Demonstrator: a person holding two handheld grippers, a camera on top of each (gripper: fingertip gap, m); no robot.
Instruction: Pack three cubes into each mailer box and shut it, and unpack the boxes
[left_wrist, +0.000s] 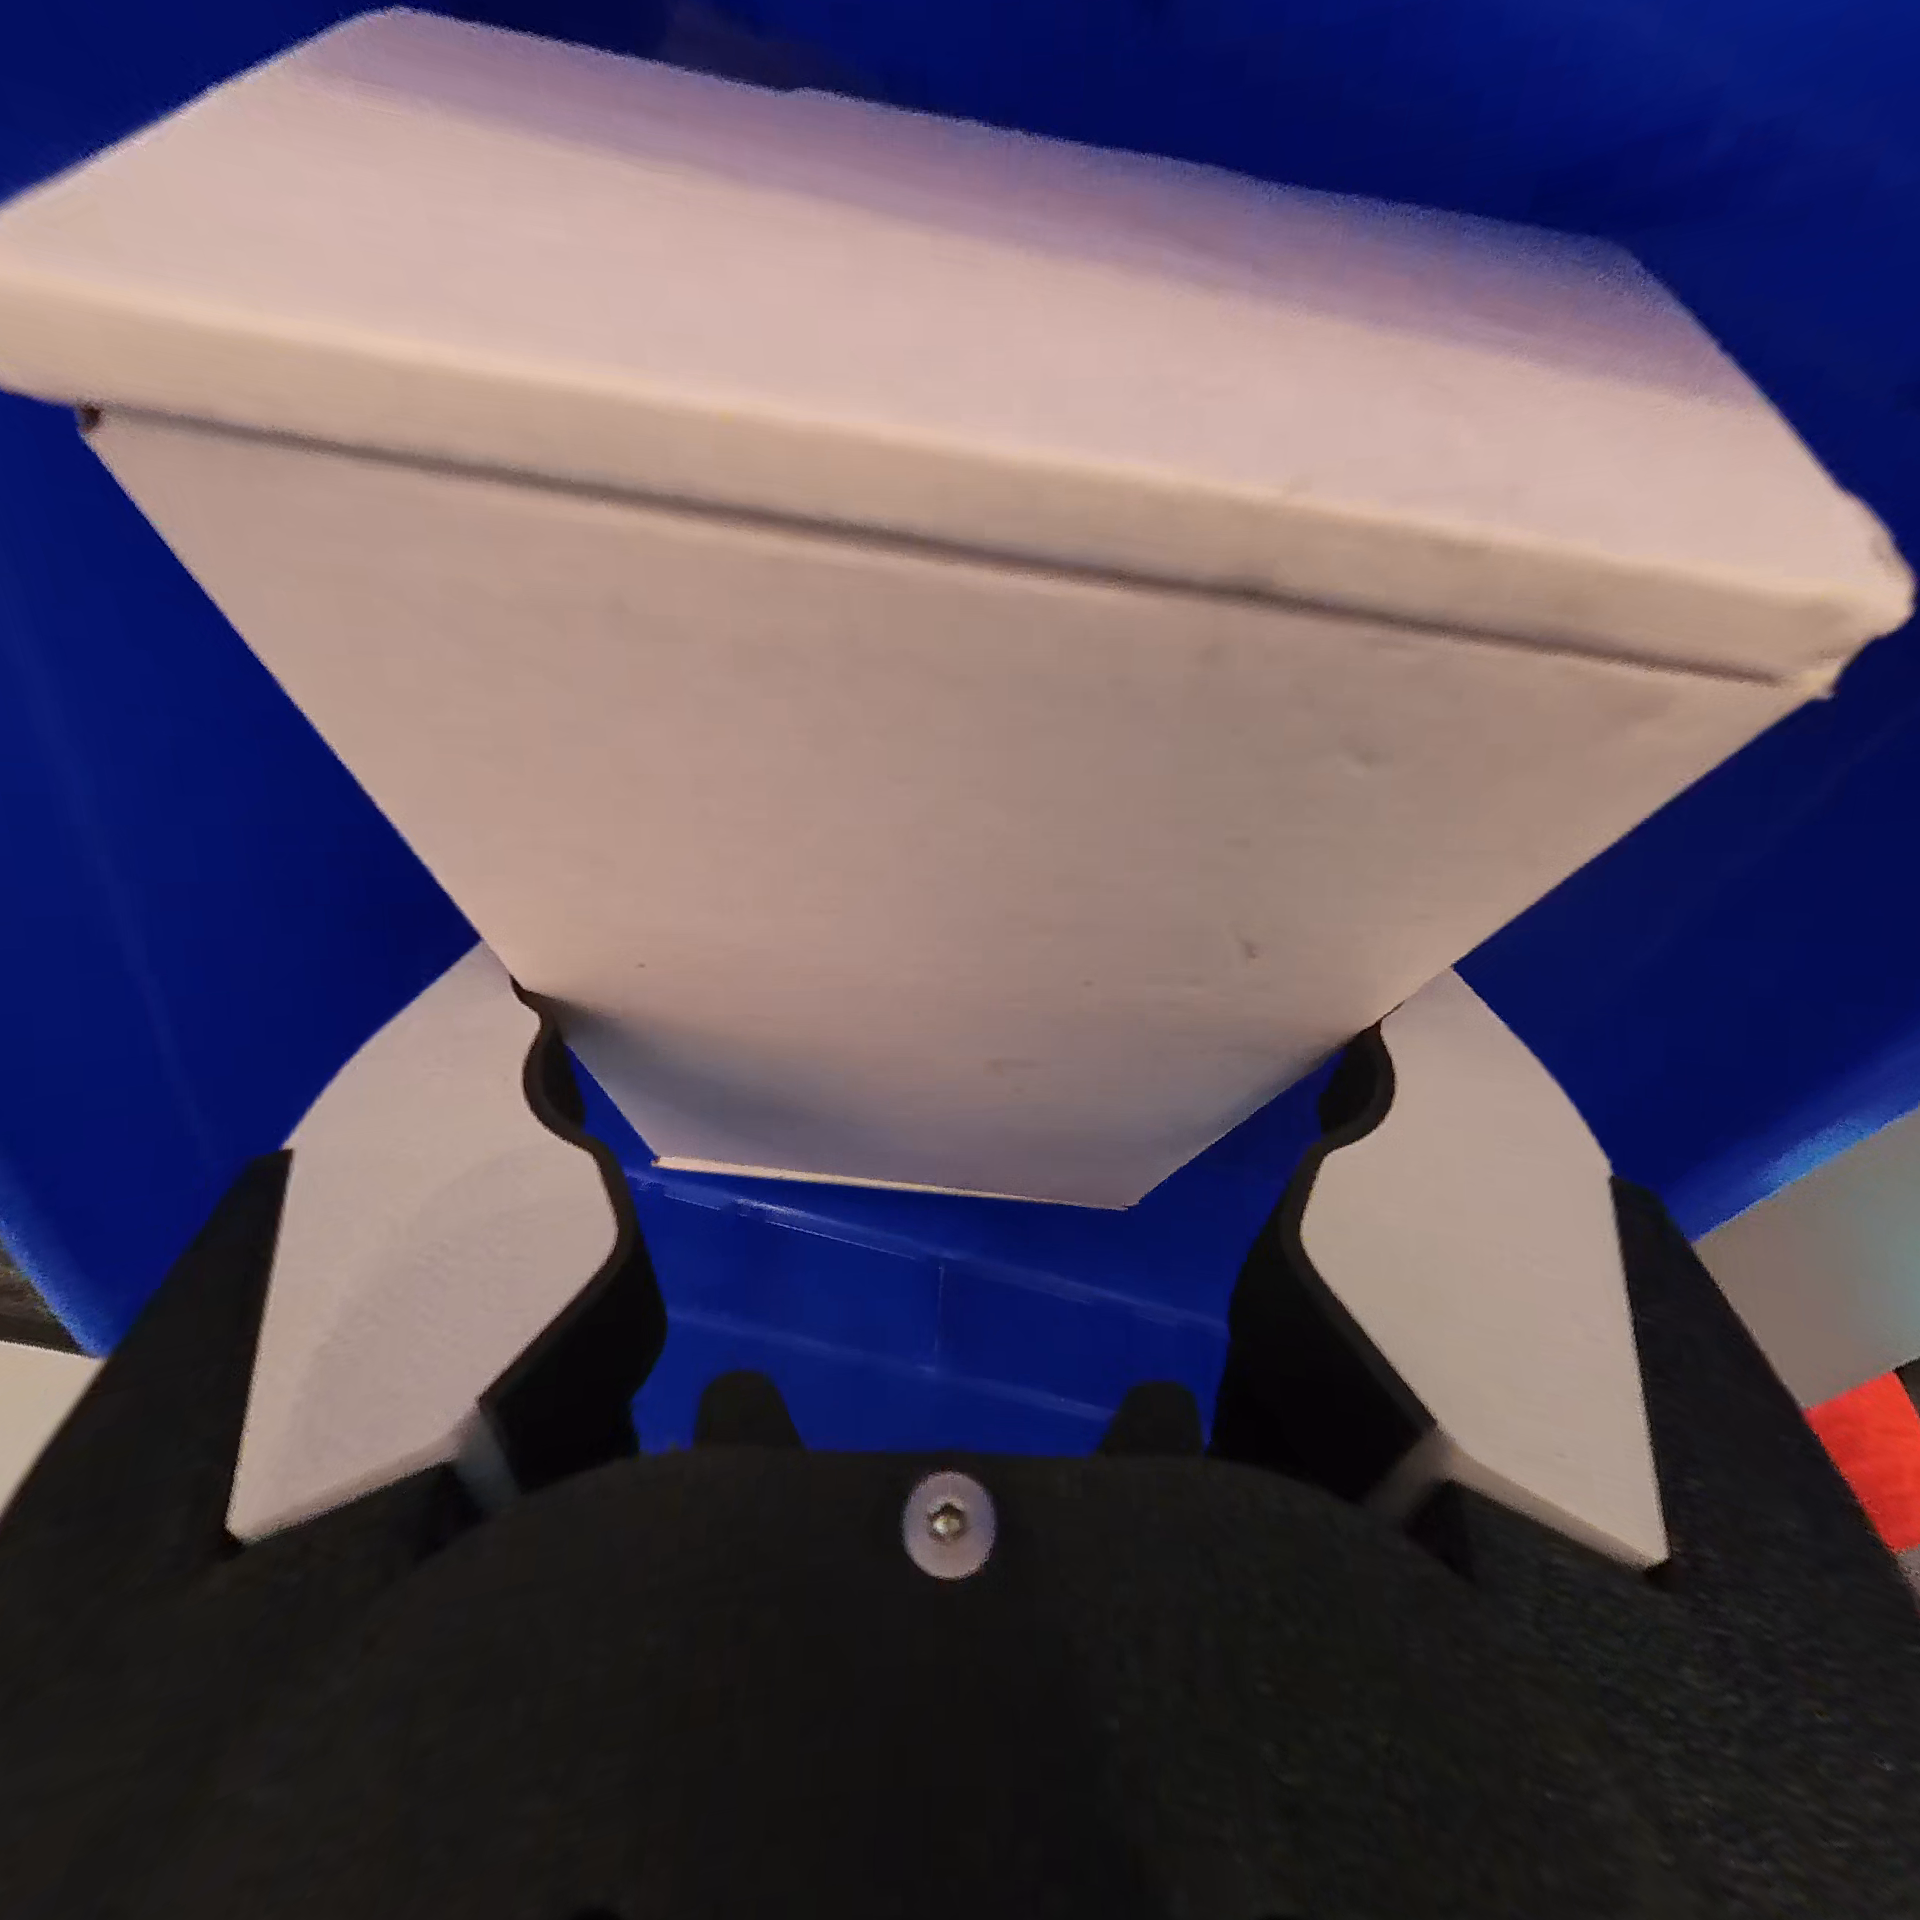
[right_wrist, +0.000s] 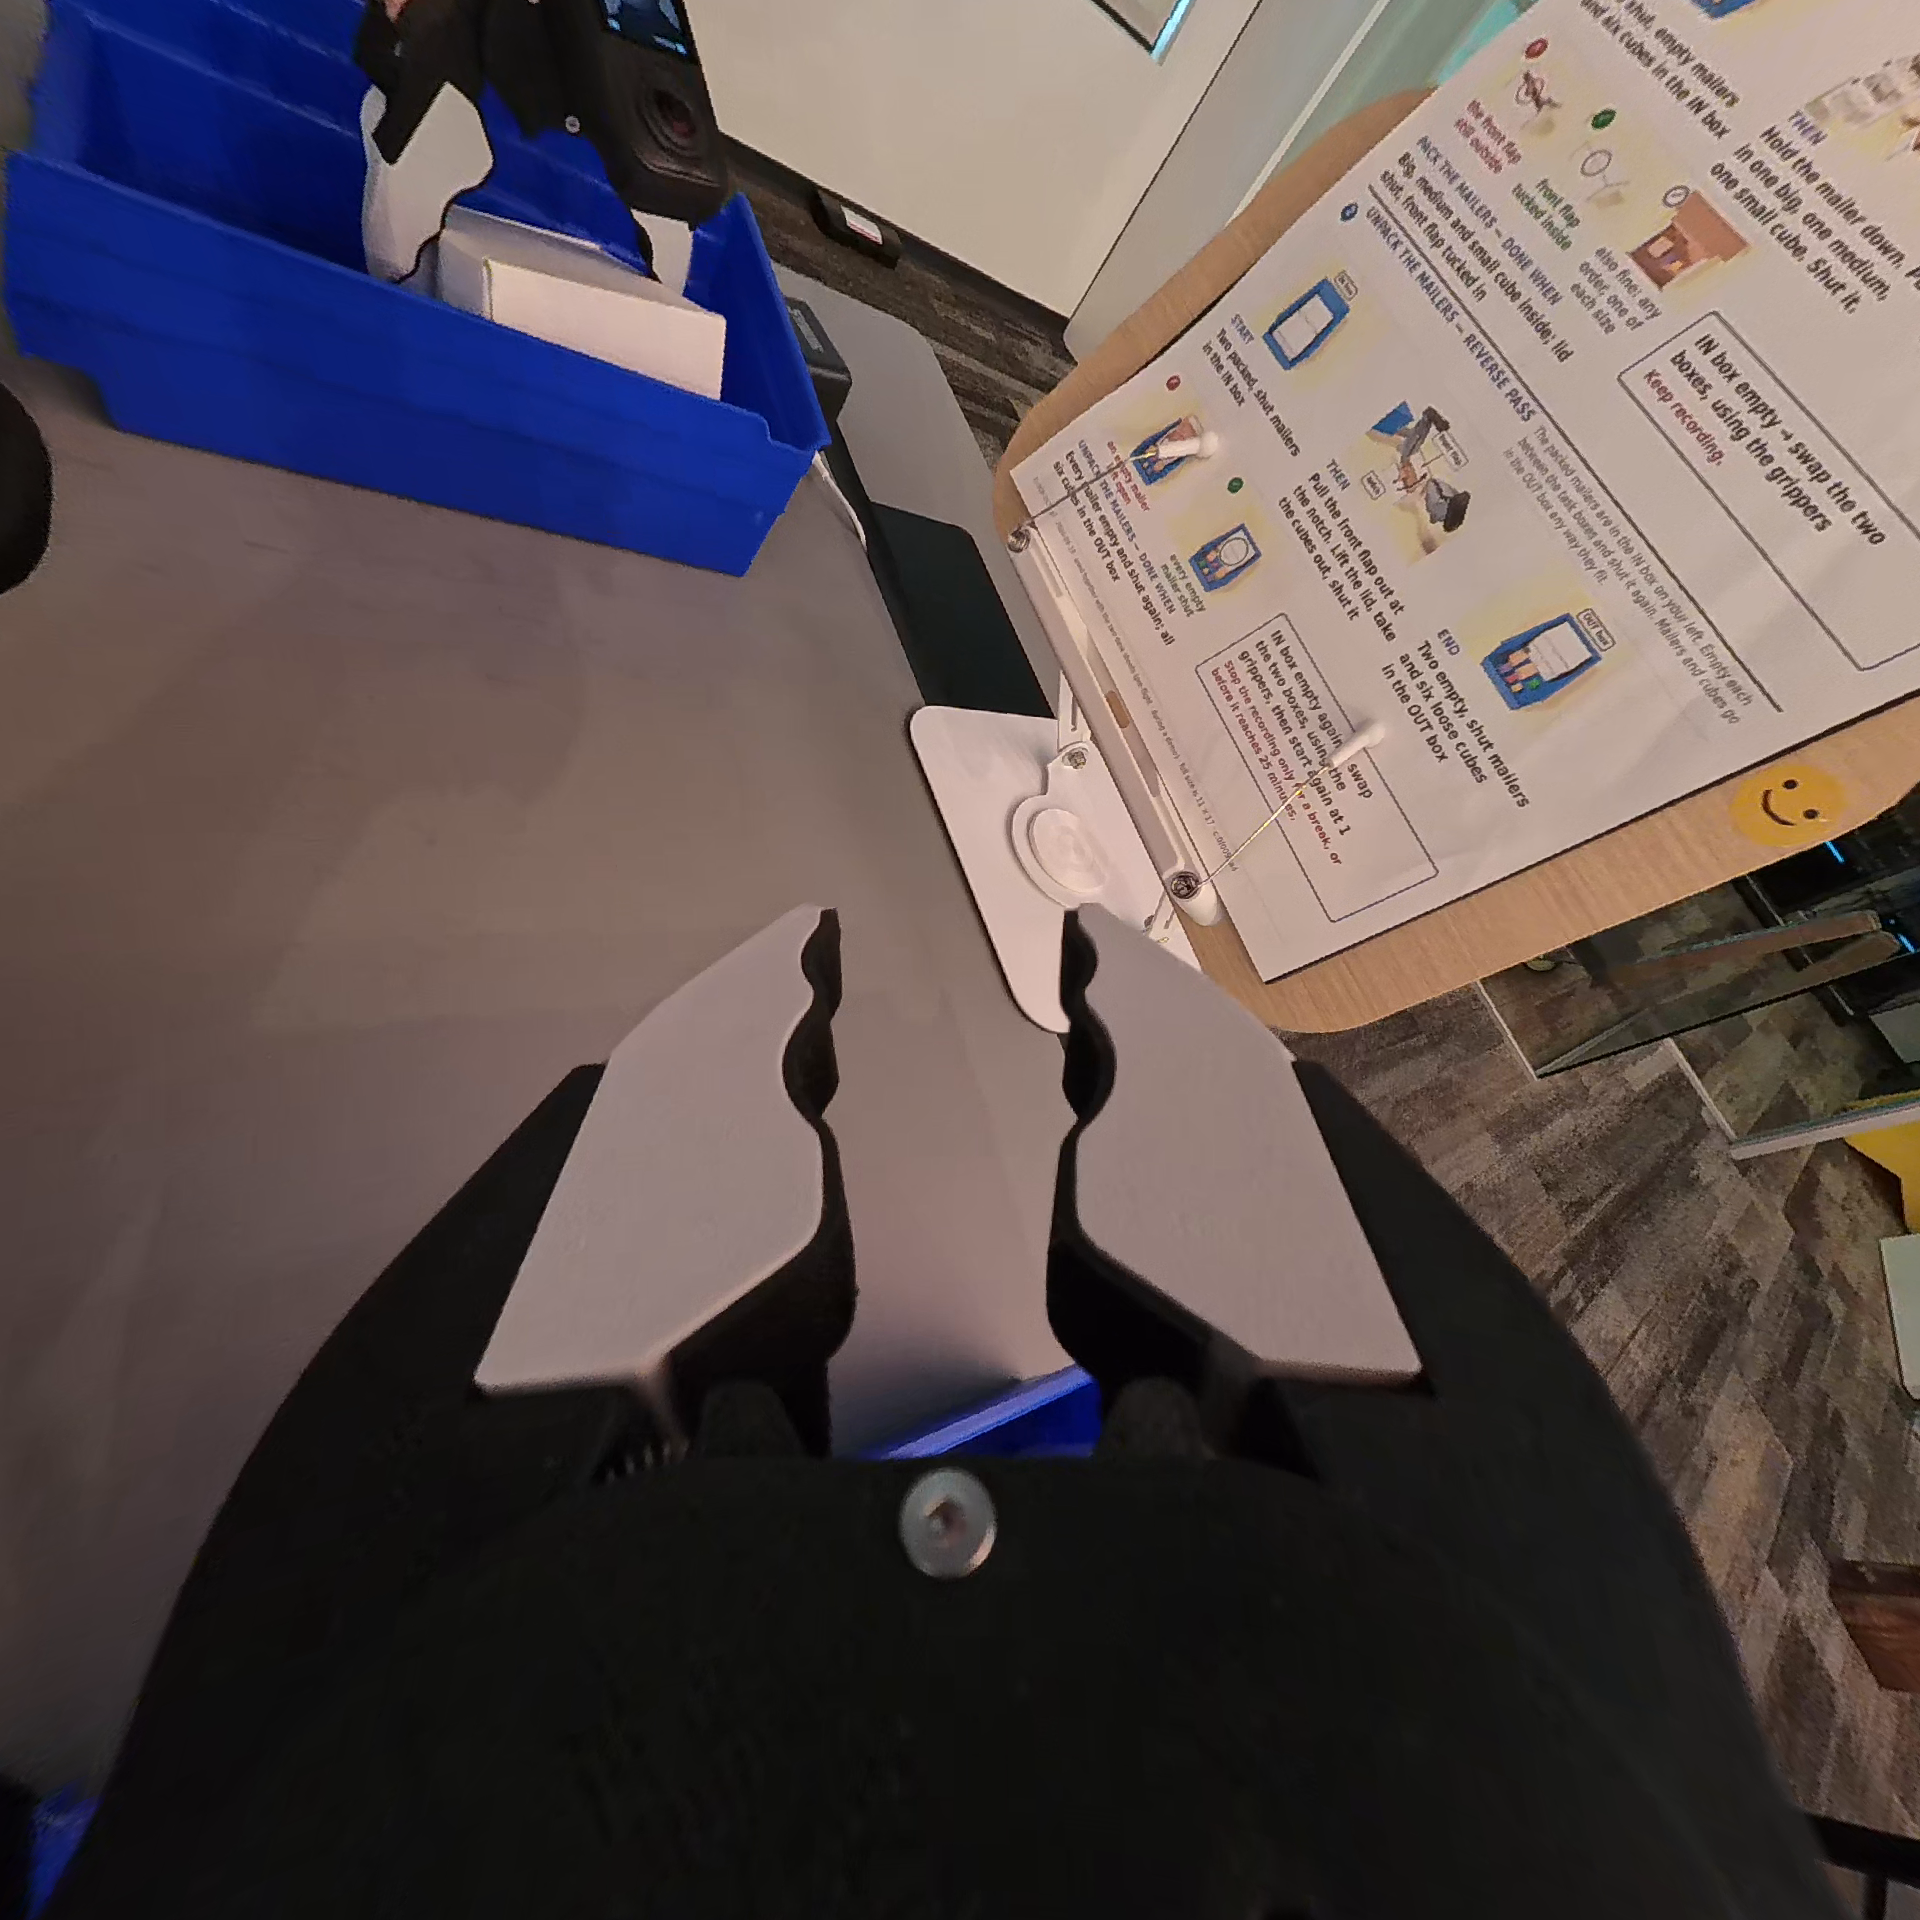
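The white mailer box (left_wrist: 831, 644) is sitting inside the blue bin (left_wrist: 208, 935), its lid down and its smooth matte cardboard showing faint scuffs and one slightly crushed corner at the right. In the left wrist view its front wall is tapering toward the camera to a clipped, tongue-shaped lower edge, and its long top edge is running across the view, sloping down to the right. The left gripper (left_wrist: 951, 1023) is clasping that front wall, its grey, wavy-edged fingers (left_wrist: 436, 1195) touching the cardboard on both sides. The box's far side and underside are hidden, and nothing of its contents is showing. Blur is softening its upper surface.

In the right wrist view the same box (right_wrist: 608, 322) is appearing as a pale flat slab in the near end of the blue bin (right_wrist: 416, 416), a glossy moulded plastic tub with a stepped rim, and the left gripper (right_wrist: 540, 135) is reaching down onto it, partly cut off by the top edge. Whether a second box is lying under it is hard to tell.

Nearer than the bin, the right gripper (right_wrist: 945, 971) is hanging over the smooth grey table (right_wrist: 416, 831) with its jaws parted and nothing between them. Right of the bin, a wooden board (right_wrist: 1558, 914) with rounded corners is carrying a printed instruction sheet (right_wrist: 1507, 468) and a yellow smiley sticker (right_wrist: 1785, 805), and a white stand base (right_wrist: 987, 810) is resting on the table below it
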